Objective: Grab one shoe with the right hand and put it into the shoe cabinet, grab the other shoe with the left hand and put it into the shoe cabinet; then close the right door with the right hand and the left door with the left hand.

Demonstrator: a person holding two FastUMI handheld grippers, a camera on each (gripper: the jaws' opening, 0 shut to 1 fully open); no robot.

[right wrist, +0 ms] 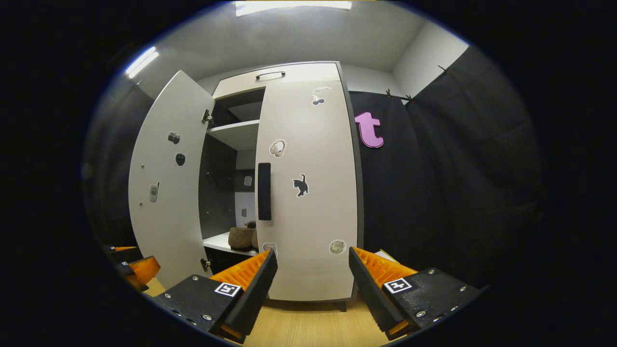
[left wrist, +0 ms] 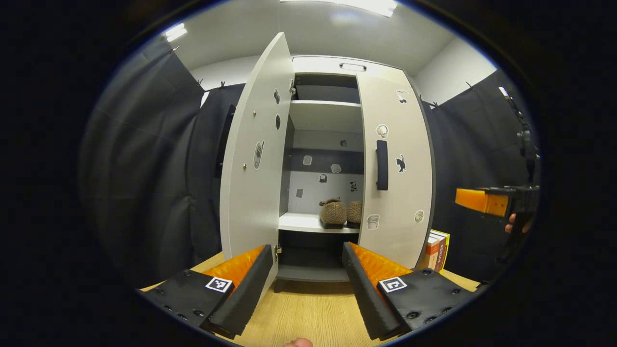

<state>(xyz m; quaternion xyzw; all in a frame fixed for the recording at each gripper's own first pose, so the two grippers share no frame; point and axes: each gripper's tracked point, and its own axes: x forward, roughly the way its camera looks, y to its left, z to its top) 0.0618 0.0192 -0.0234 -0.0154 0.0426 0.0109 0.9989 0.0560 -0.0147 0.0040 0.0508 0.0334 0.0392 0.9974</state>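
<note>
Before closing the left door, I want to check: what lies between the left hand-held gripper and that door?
Nothing: in the left gripper view, the left hand-held gripper faces the open left door across bare wooden tabletop.

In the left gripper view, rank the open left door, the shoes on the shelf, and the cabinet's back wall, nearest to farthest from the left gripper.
From the left gripper:
1. Left door, open, ahead left.
2. Shoes, on the shelf inside.
3. Back wall, behind the shoes.

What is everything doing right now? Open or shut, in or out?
Right door: shut.
Left door: wide open.
Shoes: both on a shelf inside the cabinet.
Left gripper: open, holding nothing.
Right gripper: open, holding nothing.
Books: standing beside the cabinet.
</note>
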